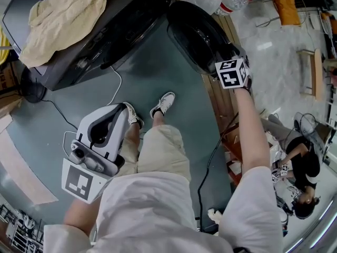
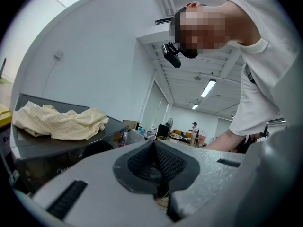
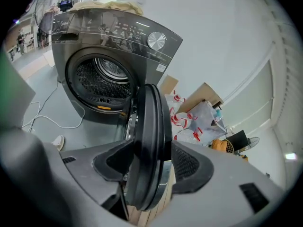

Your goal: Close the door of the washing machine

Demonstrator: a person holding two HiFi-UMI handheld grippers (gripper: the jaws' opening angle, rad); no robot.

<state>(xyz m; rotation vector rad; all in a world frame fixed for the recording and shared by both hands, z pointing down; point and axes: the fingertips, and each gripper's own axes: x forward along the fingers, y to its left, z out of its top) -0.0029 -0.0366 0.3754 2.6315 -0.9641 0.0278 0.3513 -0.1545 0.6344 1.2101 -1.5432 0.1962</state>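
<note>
The floor (image 1: 158,67) is smooth and grey-green, with a thin white cord (image 1: 120,86) and a black cord (image 1: 208,165) lying on it, and a strip of brown wood planks (image 1: 217,101) runs along one side. The wall (image 2: 94,56) is plain white, and long lamps (image 2: 208,88) shine on the ceiling (far back there are orange chairs (image 2: 178,135) too). Brown boxes (image 3: 204,92), bags with red marks (image 3: 187,122) and a fan (image 3: 253,141) sit by the wall.

Door (image 3: 149,141) glossy black plastic with polished metal rim, washing machine (image 3: 71,39) casing dark grey, smooth, semi-gloss, drum (image 3: 106,74) perforated bright metal, cloth (image 2: 57,122) cream, waffle-textured, floor (image 1: 152,73) smooth matt grey-green, left gripper (image 2: 154,148) matt grey plastic, pads (image 2: 173,162) black, ribbed.
</note>
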